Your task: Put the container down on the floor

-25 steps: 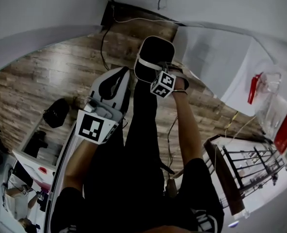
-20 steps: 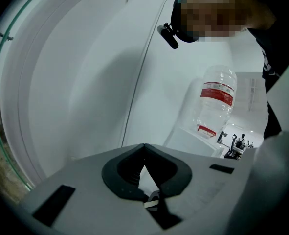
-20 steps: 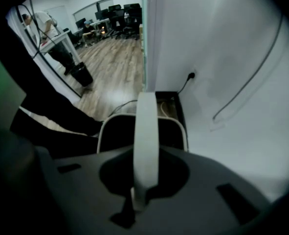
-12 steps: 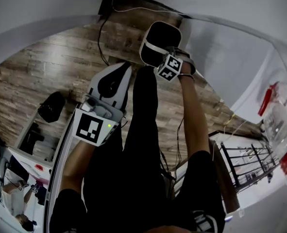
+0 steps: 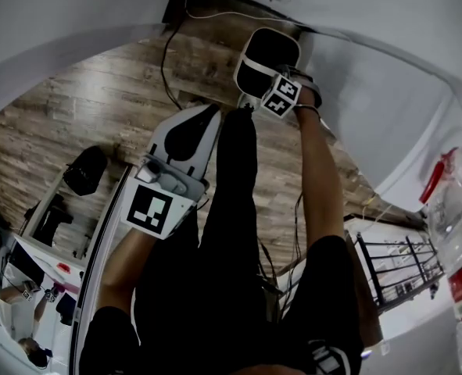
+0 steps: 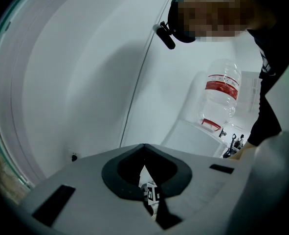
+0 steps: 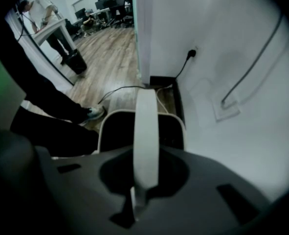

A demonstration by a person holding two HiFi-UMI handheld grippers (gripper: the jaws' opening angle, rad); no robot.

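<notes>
right gripper [image 7: 137, 192]: I'm pinching the white handle [image 7: 146, 131] flat between pressed-together jaws, pointing straight down.
left gripper [image 6: 144, 151]: I'm holding it off to the side, jaws together on nothing, well apart from the load.
container [image 7: 101, 131]: it's hanging from that handle below my right jaws, over the wood floor [image 5: 98, 100] in the corner by the wall [image 7: 222, 43]. I can't tell whether the base is touching down yet.
risk, early release: if I'm opening before the base is seated, it's dropping and tipping. No view is showing the underside, so I'm judging blind.
risk, swing: the handle looks like a pivoting strap, so the body is free to rock under it. A tilted base would be landing on one edge.
risk, slip: I'm gripping a thin smooth strip at one narrow spot. Any sideways pull and it's sliding through the pads.
risk, cable: a dark cable [image 7: 120, 89] is running across the floor just beyond the container. Landing on it would be leaving the container crooked.
risk, wall: the far rim is sitting near the wall. Drifting forward would be knocking it and twisting the handle in my jaws.
risk, shoe: a shoe [image 7: 93, 112] is standing just beside the landing spot, so I'm keeping clear of it.
</notes>
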